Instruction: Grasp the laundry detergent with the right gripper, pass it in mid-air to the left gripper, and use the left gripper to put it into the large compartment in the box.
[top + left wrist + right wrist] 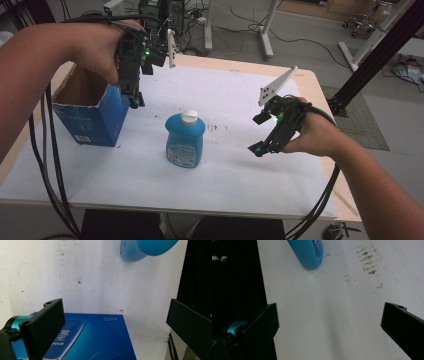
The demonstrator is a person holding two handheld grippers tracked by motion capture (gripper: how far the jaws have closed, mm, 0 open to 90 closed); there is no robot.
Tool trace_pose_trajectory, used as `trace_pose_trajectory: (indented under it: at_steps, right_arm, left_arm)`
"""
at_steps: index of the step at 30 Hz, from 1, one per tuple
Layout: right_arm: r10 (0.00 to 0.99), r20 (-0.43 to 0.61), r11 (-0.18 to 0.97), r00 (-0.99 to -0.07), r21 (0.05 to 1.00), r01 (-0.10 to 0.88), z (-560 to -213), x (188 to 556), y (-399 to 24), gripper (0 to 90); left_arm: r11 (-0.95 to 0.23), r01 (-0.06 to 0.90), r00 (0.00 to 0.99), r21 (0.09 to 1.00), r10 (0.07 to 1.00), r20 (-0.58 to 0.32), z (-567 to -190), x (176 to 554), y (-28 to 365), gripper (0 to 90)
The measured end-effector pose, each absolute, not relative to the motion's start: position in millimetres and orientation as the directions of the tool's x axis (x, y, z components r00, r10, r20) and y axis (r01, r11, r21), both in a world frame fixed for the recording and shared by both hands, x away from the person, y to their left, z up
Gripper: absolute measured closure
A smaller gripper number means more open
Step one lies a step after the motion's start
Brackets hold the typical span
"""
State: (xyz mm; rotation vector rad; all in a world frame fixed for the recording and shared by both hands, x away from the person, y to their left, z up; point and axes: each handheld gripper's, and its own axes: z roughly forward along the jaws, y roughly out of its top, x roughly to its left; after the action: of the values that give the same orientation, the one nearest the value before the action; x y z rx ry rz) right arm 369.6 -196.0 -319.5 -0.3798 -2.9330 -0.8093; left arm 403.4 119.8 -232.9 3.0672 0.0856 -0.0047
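The left gripper [134, 97] is held in the upper left of the high view, pointed steeply downward, by the left hand [107, 47] wrapped over its top. Its jaws are seen spread wide apart in the left gripper view, with nothing between them. The right gripper [257, 148] is held at centre right, angled down and to the left, gripped from behind by the right hand [312, 132]. Its jaws are likewise parted widely. Both forearms are extended inward from the frame's lower corners.
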Motion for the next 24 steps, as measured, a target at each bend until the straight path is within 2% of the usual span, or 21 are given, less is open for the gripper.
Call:
trace_pose_trajectory:
  at_steps: [13, 24]
  right_arm:
    - [0.197, 0.186, 0.764, -0.963, 0.586, 0.27, -360.4, 363.4, -160.0, 0.9]
    - [0.16, 0.217, 0.736, -0.963, 0.624, 0.263, -375.9, 360.9, -137.8, 0.9]
  left_arm:
    - [-0.995, 0.057, 0.998, 0.086, 0.058, 0.001, -235.1, 402.2, 122.1, 1.8]
    - [-0.994, 0.056, 0.998, 0.095, 0.057, 0.01, -232.2, 398.8, 123.6, 1.8]
